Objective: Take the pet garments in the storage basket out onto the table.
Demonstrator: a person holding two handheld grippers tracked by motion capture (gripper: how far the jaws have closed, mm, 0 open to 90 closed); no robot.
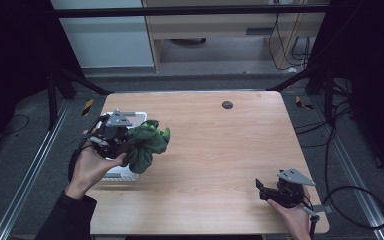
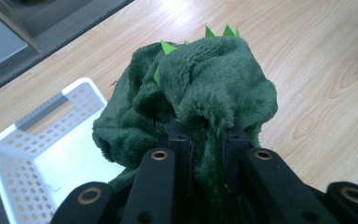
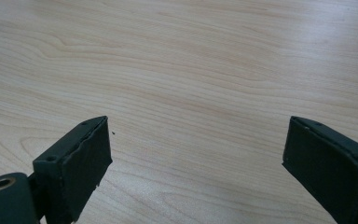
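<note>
A white perforated plastic basket [image 1: 128, 174] sits near the left edge of the light wooden surface [image 1: 215, 160]. A small dark round disc [image 1: 227, 105] lies on the far part of the surface, well apart from the basket. Black-and-yellow tape marks [image 1: 87, 106] show on the grey floor [image 1: 25, 145] beside the far corners.

A lab-like recording bay: wooden table [image 1: 215, 150] inside dark curtains, floor rails [image 1: 25, 175], loose cables [image 1: 347, 200].
</note>
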